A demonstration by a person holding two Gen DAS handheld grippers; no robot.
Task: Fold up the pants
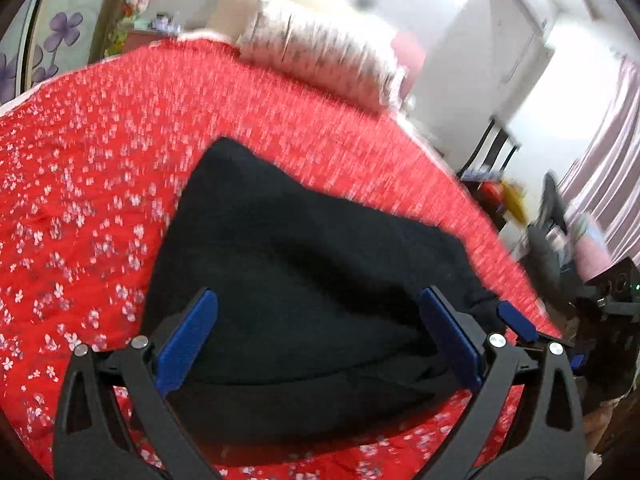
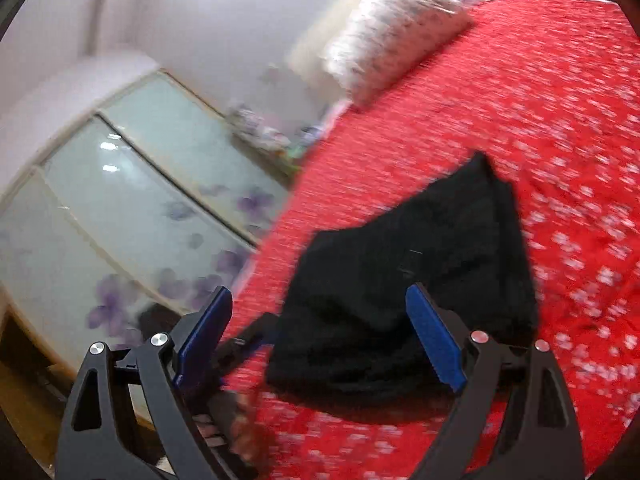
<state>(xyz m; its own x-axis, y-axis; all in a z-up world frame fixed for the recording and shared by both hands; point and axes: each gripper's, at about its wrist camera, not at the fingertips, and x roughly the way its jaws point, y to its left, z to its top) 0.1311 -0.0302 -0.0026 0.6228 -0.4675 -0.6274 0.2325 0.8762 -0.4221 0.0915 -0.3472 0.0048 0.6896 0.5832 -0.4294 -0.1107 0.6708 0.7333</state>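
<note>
A: Two hand-held grippers, both spread wide. The left hand-held gripper (image 1: 318,336) has its blue pads far apart, with the black pants (image 1: 304,264) showing in the gap between them.

B: Is it pinching the cloth?

A: No cloth sits between the pads. Whether the tips brush the fabric, I cannot tell; the picture is blurred.

B: And the other one?

A: The right hand-held gripper (image 2: 320,334) is just as wide open and holds nothing. Its right pad shows in front of the pants (image 2: 404,280); its left pad is off the edge of the bed, in front of the wardrobe (image 2: 132,204) with purple flowers on its pale doors.

B: Where do the pants lie?

A: Folded into a dark bundle on the red bedspread (image 1: 100,152) with small white flowers, near the front edge of the bed. A pale pillow (image 1: 320,56) lies at the far end, well apart from them.

B: Any writing or labels?

A: None that can be read; everything is smeared by blur.
</note>
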